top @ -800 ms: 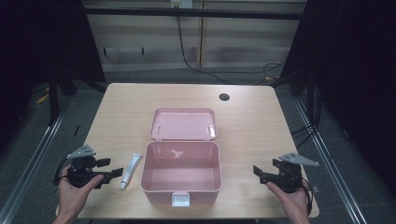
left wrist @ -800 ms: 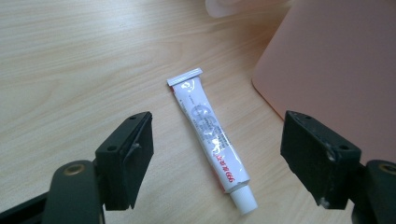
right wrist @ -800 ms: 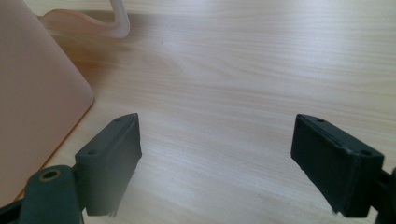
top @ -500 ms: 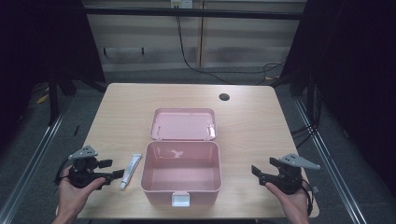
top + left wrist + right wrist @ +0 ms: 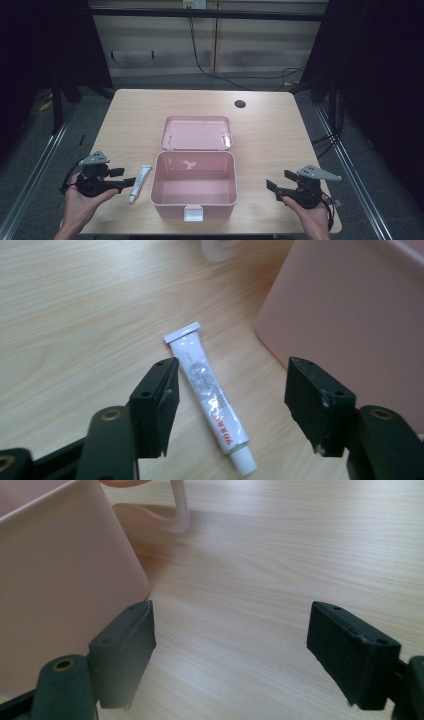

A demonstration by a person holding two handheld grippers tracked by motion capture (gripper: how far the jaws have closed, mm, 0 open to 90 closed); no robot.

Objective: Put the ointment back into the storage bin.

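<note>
Light wood-grain worktop [image 5: 140, 115] with a round dark cable hole [image 5: 240, 104] near the far right corner. Behind it a pale panelled wall with black cables hanging down; dark curtains on both sides, grey floor with metal rails.

Pink plastic box [image 5: 194, 185] sits mid-worktop toward your edge, hinged lid [image 5: 196, 133] flipped back flat behind it, white latch [image 5: 193, 214] facing you. Inside looks empty.

White squeeze tube with red print [image 5: 139, 183] lies flat on the wood just left of the box, not touching it, cap toward you.

Your left gripper [image 5: 131, 180] is spread wide, jaws low on either side of the tube [image 5: 212, 397], holding nothing. Your right gripper [image 5: 270, 186] is also spread, empty, over bare wood right of the box [image 5: 60, 585].
</note>
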